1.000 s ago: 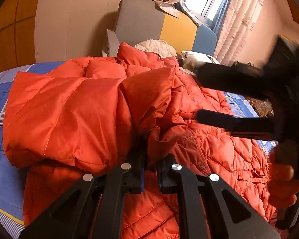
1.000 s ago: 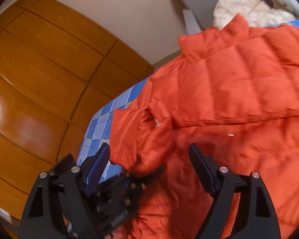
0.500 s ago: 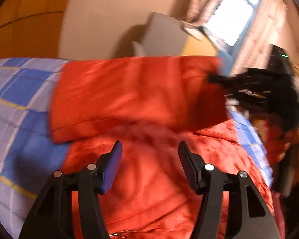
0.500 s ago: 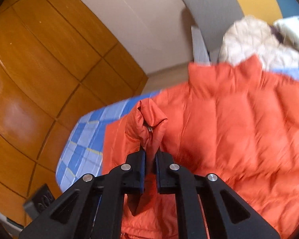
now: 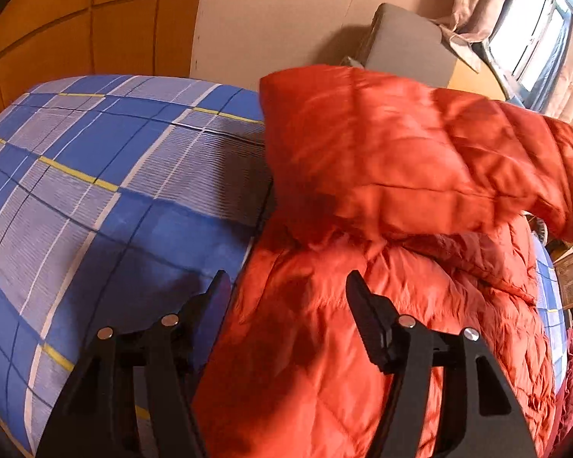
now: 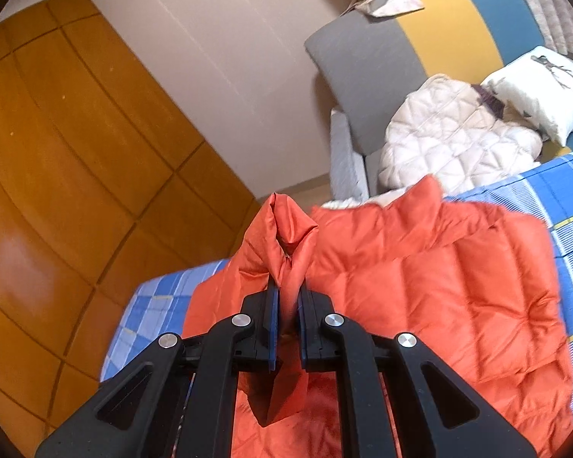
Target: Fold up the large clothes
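Holding a pinch of the orange down jacket [image 6: 420, 290] in our right gripper [image 6: 286, 305], we have its jaws clamped on a raised fold of fabric, lifted clear of the blue plaid bedspread [image 5: 95, 191]. In the left wrist view the jacket lies lengthwise away from us, its near edge running between the fingers of our left gripper [image 5: 286, 301], whose jaws are opening with nothing pressed between them. We judge that the right hand alone controls the fold, so it must carry the flap across.

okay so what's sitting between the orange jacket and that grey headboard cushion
A white quilted jacket lies between the orange jacket and grey cushion, seen in the right wrist view.
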